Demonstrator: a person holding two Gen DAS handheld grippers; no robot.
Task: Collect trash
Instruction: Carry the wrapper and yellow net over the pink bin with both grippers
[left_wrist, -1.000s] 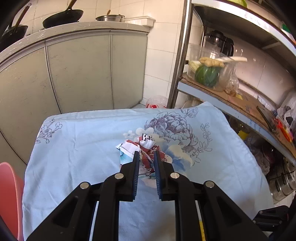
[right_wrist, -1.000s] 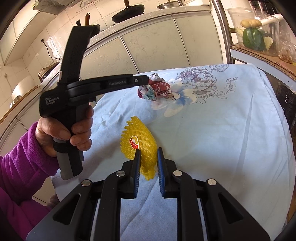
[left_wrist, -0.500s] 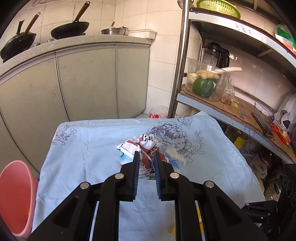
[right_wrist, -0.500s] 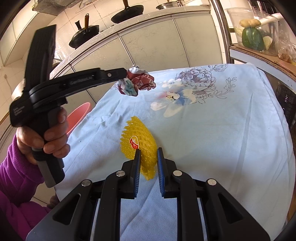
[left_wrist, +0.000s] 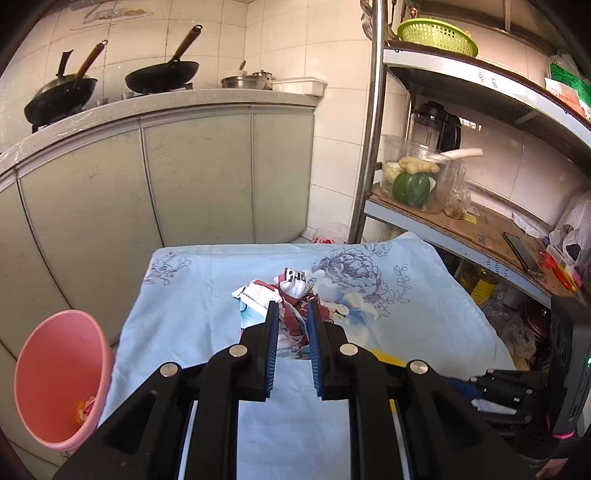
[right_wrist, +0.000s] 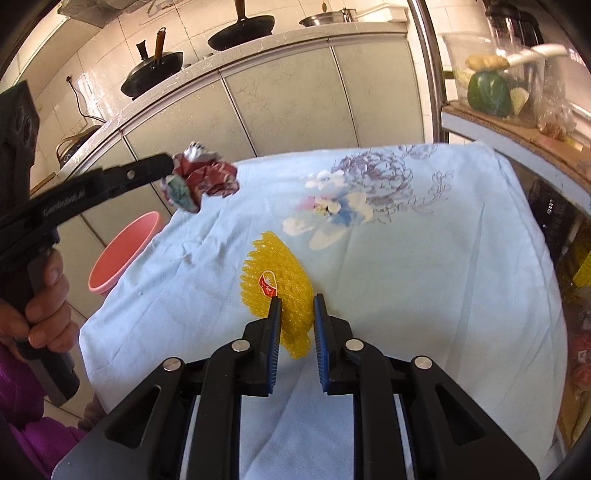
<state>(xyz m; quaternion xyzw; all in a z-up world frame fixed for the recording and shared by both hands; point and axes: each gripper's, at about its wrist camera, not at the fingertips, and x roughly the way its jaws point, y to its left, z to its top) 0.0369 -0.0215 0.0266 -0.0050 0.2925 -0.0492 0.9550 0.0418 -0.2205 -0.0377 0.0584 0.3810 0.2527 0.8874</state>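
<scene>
My left gripper (left_wrist: 291, 308) is shut on a crumpled red, white and blue wrapper (left_wrist: 284, 295) and holds it in the air above the left part of the table; it also shows in the right wrist view (right_wrist: 201, 181). A pink bin (left_wrist: 55, 376) stands on the floor at the table's left edge, below and left of the wrapper, also in the right wrist view (right_wrist: 123, 251). My right gripper (right_wrist: 295, 304) is shut on a yellow foam fruit net (right_wrist: 275, 280) that lies on the light blue flowered cloth (right_wrist: 424, 277).
Kitchen cabinets (left_wrist: 199, 177) with woks (left_wrist: 162, 75) on the counter stand behind the table. A metal shelf rack (left_wrist: 461, 221) with a tub of vegetables (left_wrist: 413, 181) lines the right side. The pink bin holds some scraps at its bottom.
My left gripper has lifted the wrapper off the cloth and carried it left, toward the pink bin. My right gripper has stayed still on the yellow net.
</scene>
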